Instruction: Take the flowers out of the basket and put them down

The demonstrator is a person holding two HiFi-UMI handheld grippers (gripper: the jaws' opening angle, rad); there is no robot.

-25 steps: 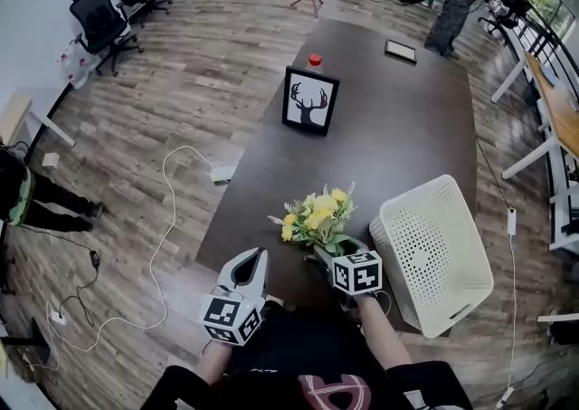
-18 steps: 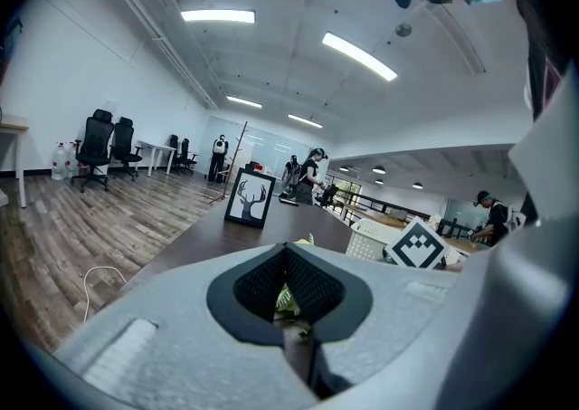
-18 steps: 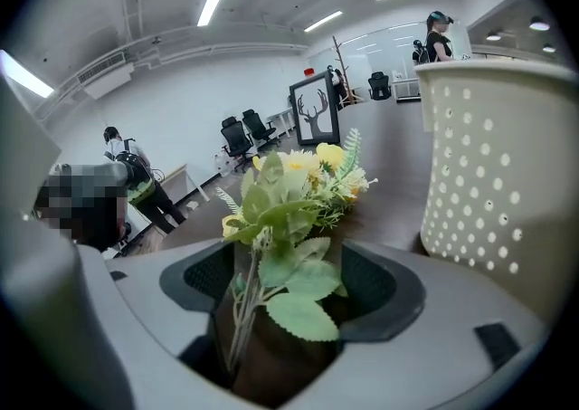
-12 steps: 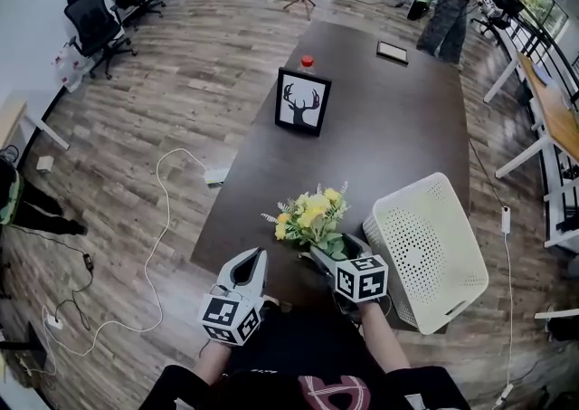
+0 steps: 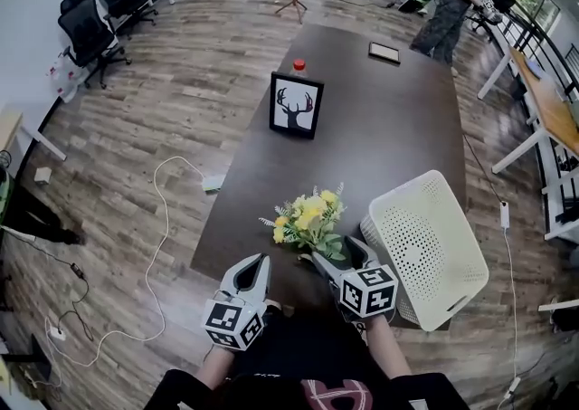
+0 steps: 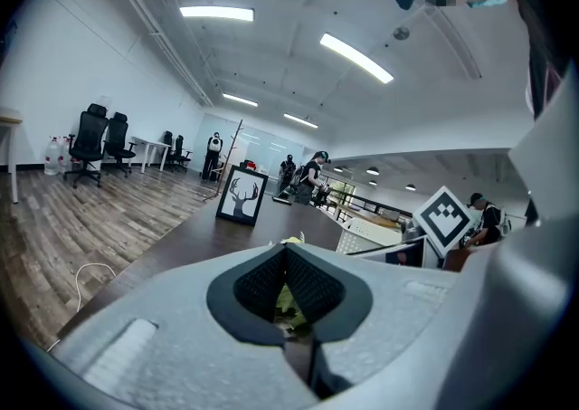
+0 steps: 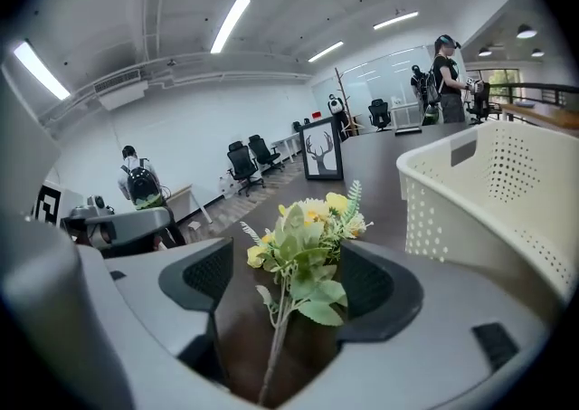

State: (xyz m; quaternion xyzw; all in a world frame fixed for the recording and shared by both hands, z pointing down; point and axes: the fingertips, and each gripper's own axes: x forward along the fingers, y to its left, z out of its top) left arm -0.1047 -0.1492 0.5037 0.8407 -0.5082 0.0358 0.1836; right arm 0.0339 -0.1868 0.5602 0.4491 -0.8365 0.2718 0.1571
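open-plan office with a wood floor, and a long dark table (image 5: 380, 119) running away from the person. the flowers (image 5: 308, 218) are out of the white basket (image 5: 425, 250) and lie on the bare tabletop just to its left, yellow heads pointing up the table and the stem towards the person. so the main work looks done; what is left, by my reading, is only to draw the tool back clear of the stem.

the right gripper (image 5: 342, 254) is held low over the near end of the table, reaching forward from the person's body. its jaws stand wide apart on either side of the stem, and the pads do not press on it, so the flowers rest on the table by themselves. the left gripper (image 5: 253, 265) hangs near the table's front edge, well left of the flowers, its jaws closed together on nothing.
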